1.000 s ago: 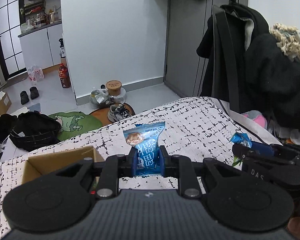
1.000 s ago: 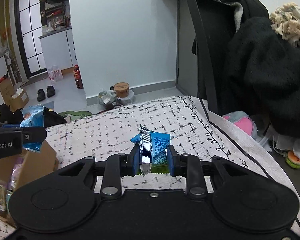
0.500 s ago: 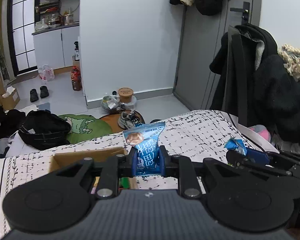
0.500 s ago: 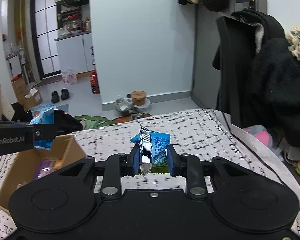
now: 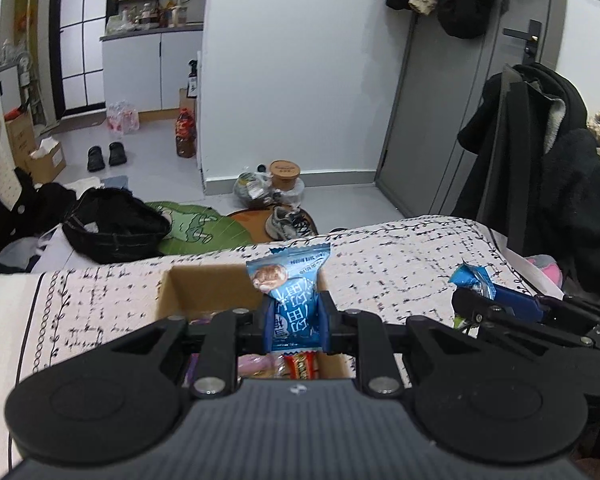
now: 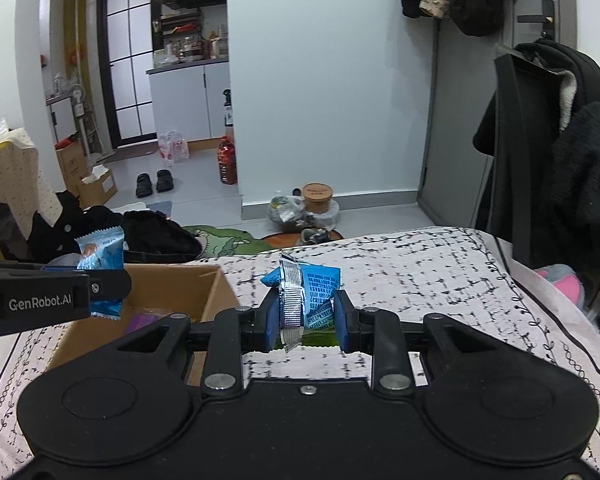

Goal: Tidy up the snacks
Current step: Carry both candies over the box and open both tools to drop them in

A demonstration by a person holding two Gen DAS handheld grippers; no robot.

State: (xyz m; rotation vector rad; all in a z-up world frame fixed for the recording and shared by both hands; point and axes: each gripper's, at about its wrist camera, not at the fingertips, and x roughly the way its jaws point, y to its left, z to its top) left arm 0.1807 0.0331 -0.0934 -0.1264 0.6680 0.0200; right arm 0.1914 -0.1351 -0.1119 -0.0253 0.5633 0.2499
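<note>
While both tools stay clamped, the left tool (image 5: pixel 294 318) holds its blue snack packet (image 5: pixel 290 292) at centre frame over the cardboard box (image 5: pixel 204 288); I advise lowering before release. Right tool (image 6: pixel 306 322) grips its blue wrapper (image 6: pixel 316 292), right of the box.

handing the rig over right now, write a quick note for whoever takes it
Left gripper: shut on a blue snack packet, held over the open cardboard box.
Right gripper: shut on a crumpled blue packet, above the patterned bedcover, right of the box.
Done: several snacks already lie in the box.
Left: release the left packet into the box, then bring the right one over.
</note>
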